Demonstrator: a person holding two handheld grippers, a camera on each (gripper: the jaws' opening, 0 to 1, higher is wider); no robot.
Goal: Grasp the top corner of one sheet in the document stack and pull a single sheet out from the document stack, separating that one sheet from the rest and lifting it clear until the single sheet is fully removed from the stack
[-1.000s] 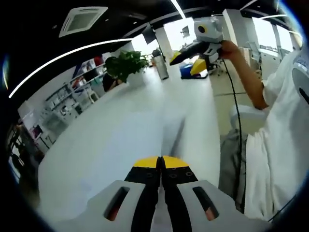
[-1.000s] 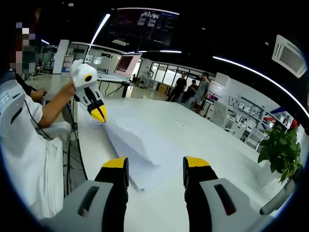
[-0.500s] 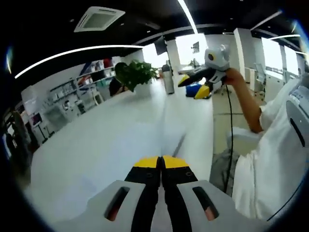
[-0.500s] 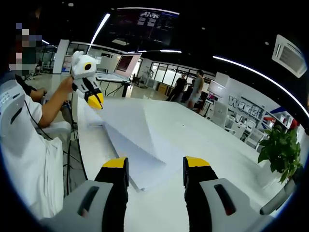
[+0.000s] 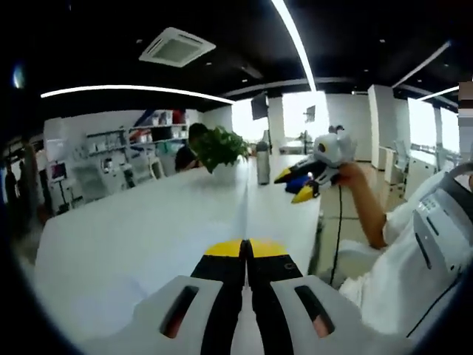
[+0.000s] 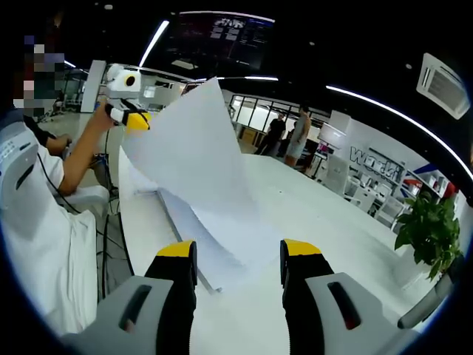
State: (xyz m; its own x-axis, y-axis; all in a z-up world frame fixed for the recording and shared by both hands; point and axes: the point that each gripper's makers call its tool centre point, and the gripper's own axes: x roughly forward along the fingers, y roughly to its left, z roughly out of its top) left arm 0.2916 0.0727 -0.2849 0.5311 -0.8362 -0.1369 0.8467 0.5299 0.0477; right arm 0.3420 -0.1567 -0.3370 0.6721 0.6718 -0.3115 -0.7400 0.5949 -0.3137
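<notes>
1. Left claw point(image 5: 247, 248): yellow tips pressed together on the edge of one sheet point(image 6: 194, 166), seen edge-on in the left gripper view as a thin line point(image 5: 244, 214) running away from the tips.
2. In the right gripper view, same left claw point(image 6: 138, 120) raised at upper left, held by a hand point(image 6: 106, 118), pinching a corner of that single sheet; sheet lifted and fanned out wide, its lower part drooping toward the stack (whether fully free of it, cannot tell).
3. One document stack point(image 6: 188, 229) flat on the white worktop point(image 6: 295, 222), near the worktop's edge, just ahead of the right claw.
4. Right claw point(image 6: 238, 259): released, two yellow-tipped jaws standing well apart, nothing between them, hovering near the stack's closer end.
5. Right claw again in the left gripper view point(image 5: 295, 185), held up in the person's hand point(image 5: 344, 174) above the worktop's far side, jaws parted.
6. One potted plant point(image 5: 219, 148) and one tall grey bottle point(image 5: 264, 163) on the worktop's far end (plant also at the right in the right gripper view point(image 6: 432, 233)).
7. Two people point(image 6: 288, 137) standing in the background beyond the worktop; shelving point(image 5: 126, 159) along one wall.
</notes>
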